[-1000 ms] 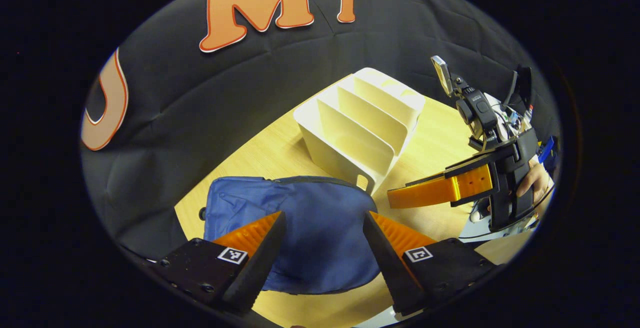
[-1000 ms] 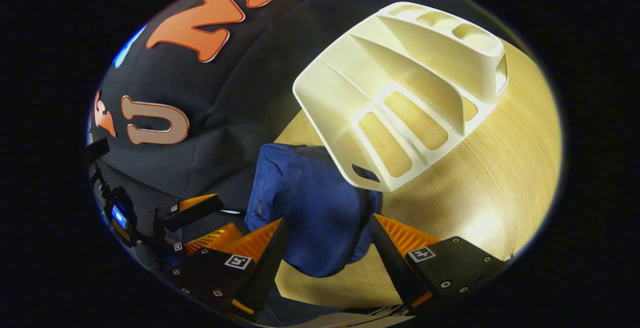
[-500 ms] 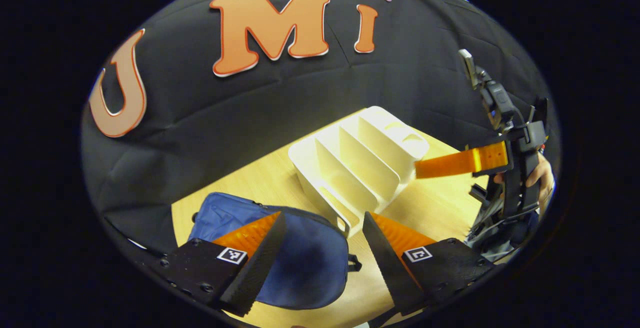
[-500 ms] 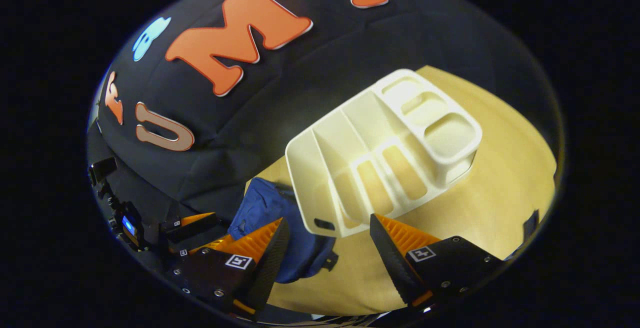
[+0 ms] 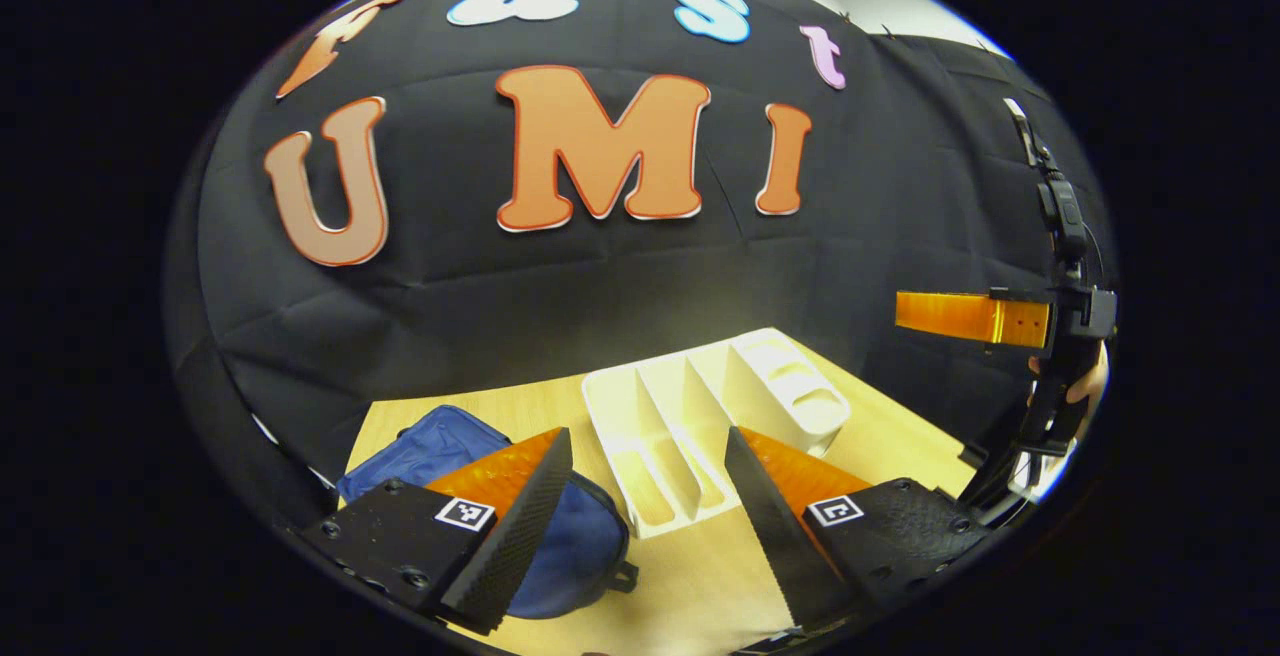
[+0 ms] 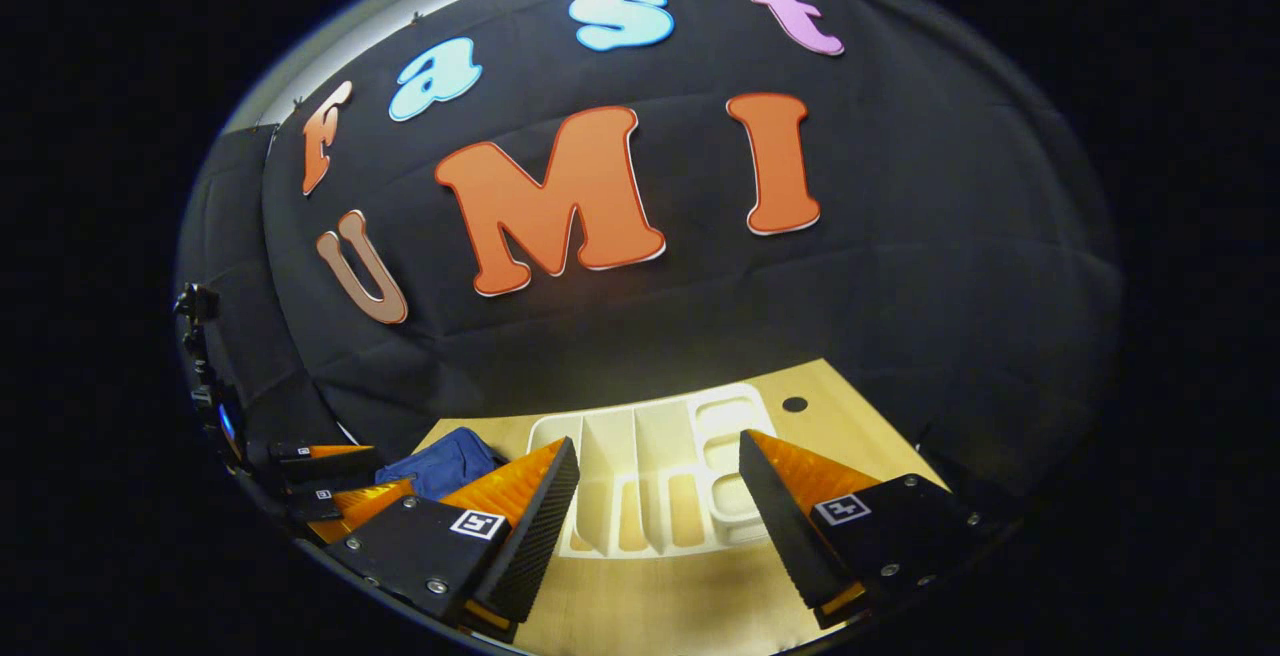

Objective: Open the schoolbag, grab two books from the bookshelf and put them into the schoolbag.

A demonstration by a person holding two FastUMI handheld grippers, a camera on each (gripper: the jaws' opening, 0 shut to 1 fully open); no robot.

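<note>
The blue schoolbag [image 5: 430,448] lies flat on the wooden table, left of the white bookshelf [image 5: 690,406]. The shelf's slots stand empty. My left gripper [image 5: 640,506] hangs open above the table's near side, the bag under its left finger and the shelf between its fingers. My right gripper [image 6: 655,506] is open too, high over the bookshelf [image 6: 650,436], with nothing between its fingers. In the left gripper view the right gripper [image 5: 920,311] floats at the right, level and side-on, held by a hand [image 5: 1085,386]. In the right gripper view the left gripper [image 6: 395,471] is beside the bag [image 6: 445,461].
The light wooden table [image 6: 860,436] has a small round hole [image 6: 795,403] behind the shelf on the right. The black cloth wall stands close behind the table's far edge. Bare tabletop [image 5: 690,576] lies in front of the shelf.
Both grippers have risen and tipped up, so bag and shelf have slid low in both views. The right gripper has lifted from beside the shelf to well above it.
</note>
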